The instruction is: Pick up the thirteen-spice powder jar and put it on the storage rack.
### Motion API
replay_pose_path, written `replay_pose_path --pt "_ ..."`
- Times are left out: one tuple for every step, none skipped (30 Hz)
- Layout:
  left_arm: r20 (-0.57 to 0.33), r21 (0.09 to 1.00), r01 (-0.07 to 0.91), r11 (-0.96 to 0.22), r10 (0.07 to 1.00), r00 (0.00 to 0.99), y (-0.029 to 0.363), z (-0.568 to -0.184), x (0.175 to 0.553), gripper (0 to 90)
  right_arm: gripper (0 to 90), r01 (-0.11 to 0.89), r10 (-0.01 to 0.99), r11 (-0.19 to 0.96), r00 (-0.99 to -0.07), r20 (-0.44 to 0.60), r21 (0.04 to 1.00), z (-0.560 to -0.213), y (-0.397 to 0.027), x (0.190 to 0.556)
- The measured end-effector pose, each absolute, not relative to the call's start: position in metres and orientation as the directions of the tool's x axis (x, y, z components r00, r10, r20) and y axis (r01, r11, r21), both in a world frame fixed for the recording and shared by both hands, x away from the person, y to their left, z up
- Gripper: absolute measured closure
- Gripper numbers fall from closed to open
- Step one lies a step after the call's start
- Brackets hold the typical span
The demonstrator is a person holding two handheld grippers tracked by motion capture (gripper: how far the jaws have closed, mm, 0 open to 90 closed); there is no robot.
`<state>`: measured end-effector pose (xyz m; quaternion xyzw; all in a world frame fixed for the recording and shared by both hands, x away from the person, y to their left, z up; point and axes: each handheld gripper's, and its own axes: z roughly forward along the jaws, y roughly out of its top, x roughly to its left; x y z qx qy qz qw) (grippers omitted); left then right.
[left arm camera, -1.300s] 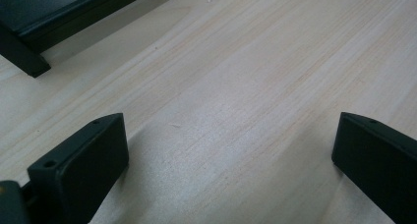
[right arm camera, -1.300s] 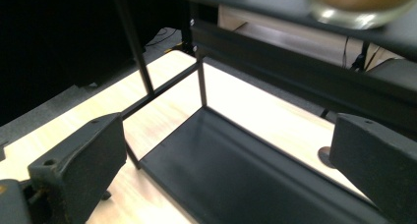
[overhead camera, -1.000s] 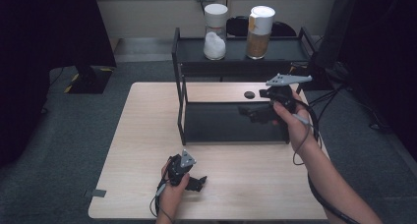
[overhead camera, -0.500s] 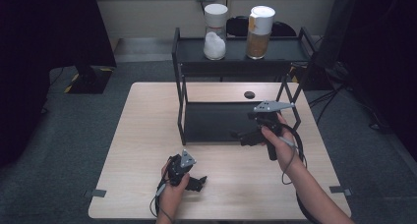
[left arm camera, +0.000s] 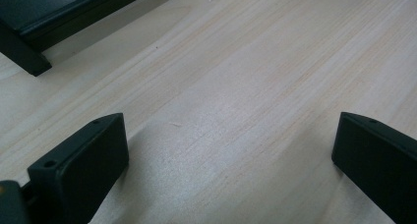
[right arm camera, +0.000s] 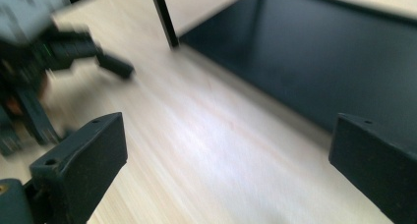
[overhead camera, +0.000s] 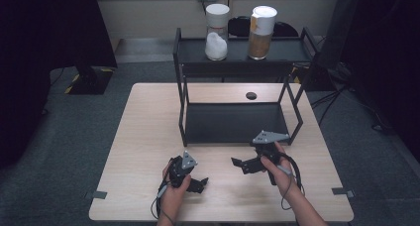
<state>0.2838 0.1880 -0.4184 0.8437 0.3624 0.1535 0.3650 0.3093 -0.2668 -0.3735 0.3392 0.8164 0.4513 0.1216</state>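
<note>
A black two-tier metal rack (overhead camera: 237, 122) stands at the back of the light wooden table (overhead camera: 143, 132). On its top shelf sit a jar of white powder (overhead camera: 217, 32) and a jar of brown grains (overhead camera: 261, 28). My left gripper (overhead camera: 197, 184) rests low over the table's front, open, with bare wood (left arm camera: 231, 116) between its jaws. My right gripper (overhead camera: 241, 165) hovers just in front of the rack's lower shelf (right arm camera: 314, 52), open and holding nothing; its jaws point left toward the left gripper (right arm camera: 44, 62).
A small dark round spot (overhead camera: 251, 95) lies on the table behind the rack. Grey carpet (overhead camera: 59, 151) surrounds the table. A dark stand base (overhead camera: 89, 80) sits on the floor at the left, and cables (overhead camera: 337, 97) trail at the right.
My right gripper has come down and toward me from the rack's right post to the table in front of the rack, turning its jaws leftward. The left gripper has stayed still.
</note>
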Motion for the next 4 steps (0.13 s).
replay_pose_path --pt "-0.005 0.727 0.499 -0.471 0.723 0.690 0.188 -0.418 0.284 0.0 0.3 0.452 0.665 0.371 -0.739 0.107 0.811 -0.378 -0.267 0.309" --pt "-0.005 0.727 0.500 -0.471 0.724 0.690 0.188 -0.418 0.284 0.0 0.4 0.459 0.667 0.378 -0.737 0.107 0.804 -0.382 -0.268 0.308" --pt "-0.006 0.726 0.500 -0.471 0.724 0.690 0.188 -0.418 0.284 0.0 0.4 0.465 0.669 0.388 -0.736 0.104 0.796 -0.385 -0.267 0.307" --pt "-0.005 0.726 0.501 -0.470 0.726 0.688 0.188 -0.418 0.283 0.0 0.5 0.466 0.672 0.404 -0.735 0.090 0.787 -0.389 -0.267 0.305"
